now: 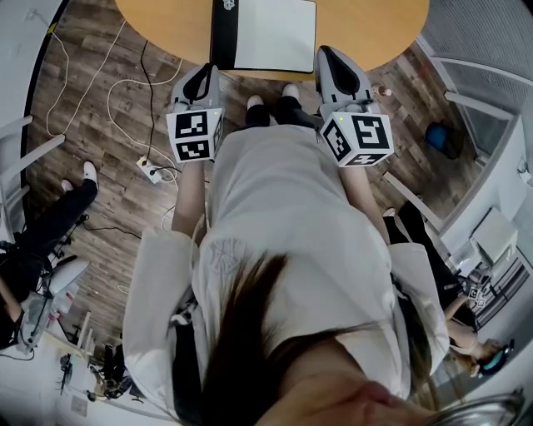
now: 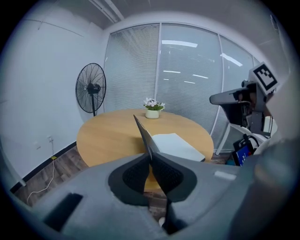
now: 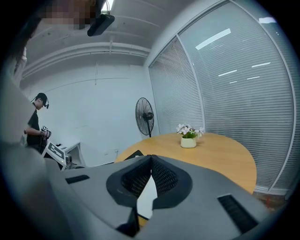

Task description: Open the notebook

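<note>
I am opening the notebook (image 2: 176,145), the left gripper (image 2: 150,158) jaws pinching its raised cover (image 2: 142,132), the right gripper (image 3: 151,158) jaws pressed together empty; next, I judge, the cover is needing a swing over flat.

Round wooden table (image 1: 166,25) at top of frame. Notebook (image 1: 275,33) on its near edge: white page up, black cover (image 1: 222,33) along left side. Left gripper (image 1: 205,73) upper left of centre, nose at cover's lower corner; marker cube (image 1: 194,135) behind it. Right gripper (image 1: 330,56) just right of notebook, nose over table edge. White power strip (image 1: 152,170) and loose cables (image 1: 83,83) on wood floor (image 1: 100,50), left. Operator's pale top (image 1: 283,216) fills centre.
</note>
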The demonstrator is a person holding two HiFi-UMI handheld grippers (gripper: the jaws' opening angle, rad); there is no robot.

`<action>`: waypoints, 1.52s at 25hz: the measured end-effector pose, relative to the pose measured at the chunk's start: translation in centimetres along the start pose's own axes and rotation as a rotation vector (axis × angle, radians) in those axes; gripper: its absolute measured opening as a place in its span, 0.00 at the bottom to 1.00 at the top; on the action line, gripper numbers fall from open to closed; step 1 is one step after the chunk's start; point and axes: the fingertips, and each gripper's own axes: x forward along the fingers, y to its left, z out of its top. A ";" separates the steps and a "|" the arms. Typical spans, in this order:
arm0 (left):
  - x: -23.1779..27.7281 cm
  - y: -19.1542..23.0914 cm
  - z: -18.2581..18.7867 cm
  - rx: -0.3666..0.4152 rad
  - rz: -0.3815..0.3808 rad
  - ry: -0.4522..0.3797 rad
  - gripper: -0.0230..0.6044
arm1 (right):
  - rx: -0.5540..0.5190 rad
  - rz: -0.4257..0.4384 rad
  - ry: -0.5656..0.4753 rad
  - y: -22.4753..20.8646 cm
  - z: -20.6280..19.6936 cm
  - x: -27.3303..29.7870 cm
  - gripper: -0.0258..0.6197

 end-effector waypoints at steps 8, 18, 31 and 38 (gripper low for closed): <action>0.4 1.5 -1.8 -0.019 0.036 0.036 0.09 | -0.001 -0.009 0.002 -0.3 0.0 -0.2 0.04; 1.2 3.2 -4.2 -0.053 0.079 0.065 0.10 | -0.007 -0.016 0.006 -0.5 -0.2 -0.4 0.04; 2.3 4.8 -7.1 -0.091 0.097 0.120 0.11 | -0.010 -0.015 0.014 -0.1 -0.4 0.4 0.04; 2.6 4.4 -8.7 -0.109 0.098 0.156 0.11 | -0.013 -0.016 0.012 -0.4 -0.4 0.0 0.04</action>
